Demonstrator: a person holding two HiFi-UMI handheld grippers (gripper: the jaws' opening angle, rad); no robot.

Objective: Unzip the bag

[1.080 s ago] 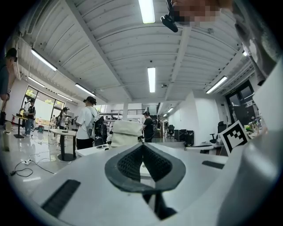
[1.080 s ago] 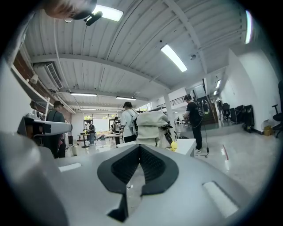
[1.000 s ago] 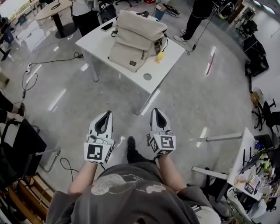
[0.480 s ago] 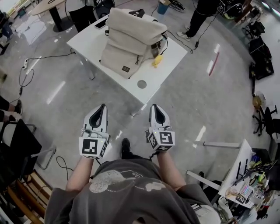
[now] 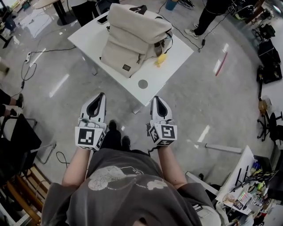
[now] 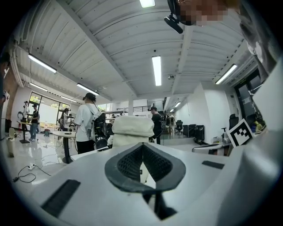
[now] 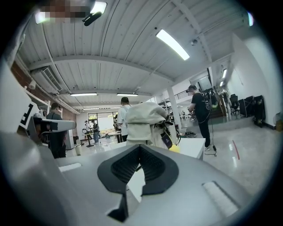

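Shut tight on the left gripper: jaws pad to pad, nothing between. Same on the right gripper: jaws closed, empty. Both held side by side in front of the body, over the grey floor, tips pointing toward the tabletop, short of it, touching nothing.

Ahead, on the white tabletop: the bag, well apart from both grippers. Cream-beige fabric backpack, standing upright, slumped a little. Bulky top folded over like a rolled flap, overhanging the body. Below that, a flat front pocket with a small dark label near its lower edge. Dark carry handle at the very top. Dark straps and cords hanging on the side nearer the right gripper, and a yellow tag just beside the bag there, low against the tabletop. Zip too small to make out from here; no telling whether open or closed.

Elsewhere on the tabletop: a round grey cable hole toward the near corner, bare white surface around it, and a dark flat phone-like thing at the far edge behind the bag. Beyond the tabletop, a standing person in dark trousers. On the floor off to the left, a thin black cable trailing toward the tabletop's leg.
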